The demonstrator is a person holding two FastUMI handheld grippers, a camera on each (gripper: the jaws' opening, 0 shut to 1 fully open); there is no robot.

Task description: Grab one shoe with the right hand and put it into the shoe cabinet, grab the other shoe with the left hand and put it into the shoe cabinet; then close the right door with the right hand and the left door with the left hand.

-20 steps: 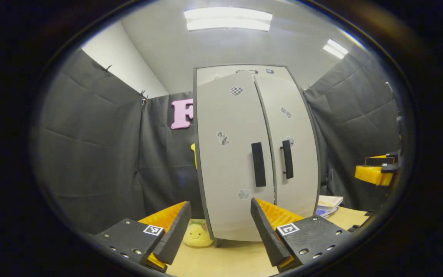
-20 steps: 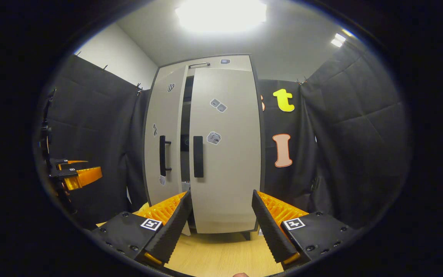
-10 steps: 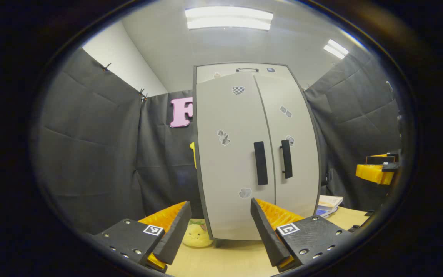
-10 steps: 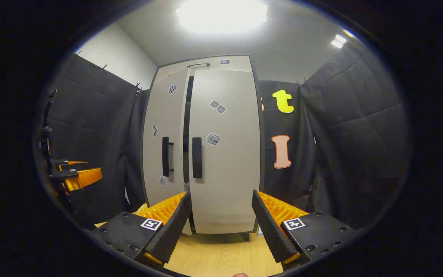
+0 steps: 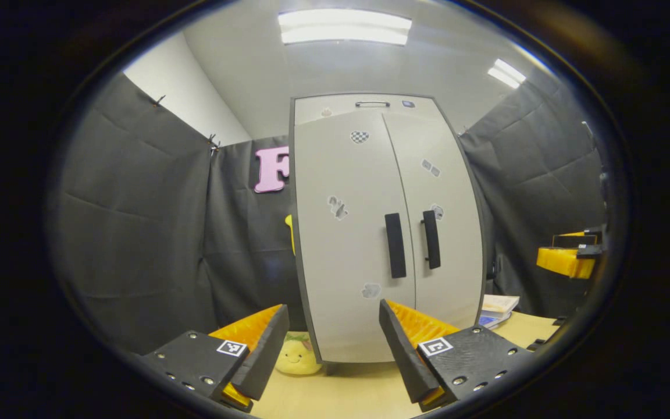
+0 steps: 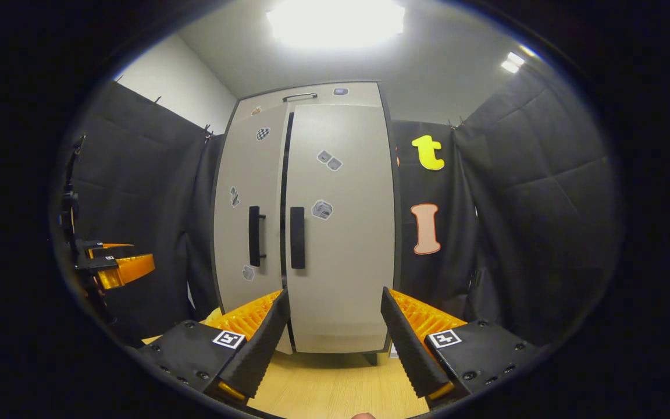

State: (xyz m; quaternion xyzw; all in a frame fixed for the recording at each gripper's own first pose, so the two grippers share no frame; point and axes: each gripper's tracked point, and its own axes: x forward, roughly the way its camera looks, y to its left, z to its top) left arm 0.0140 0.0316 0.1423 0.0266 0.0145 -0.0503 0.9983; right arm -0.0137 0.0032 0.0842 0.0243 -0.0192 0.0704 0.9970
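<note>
shoe cabinet [image 5: 346,244]: pale grey doors, dark edging
door handles [image 5: 394,245]: black
stickers [image 5: 359,137]: one black-and-white chequered
desk [image 6: 335,390]: light wood grain
plush toy [image 5: 297,356]: yellow

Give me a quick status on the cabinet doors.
Left gripper and right gripper open, empty. Shoe cabinet doors all but shut, thin dark seam between. Nothing in the way.

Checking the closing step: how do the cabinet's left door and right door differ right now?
In the right gripper view, the left door carries three stickers and the right door two. The left door's bar handle shows its mounting posts; the right door's handle looks flat. A thin dark gap separates them. Both are pale grey with black vertical handles.
</note>
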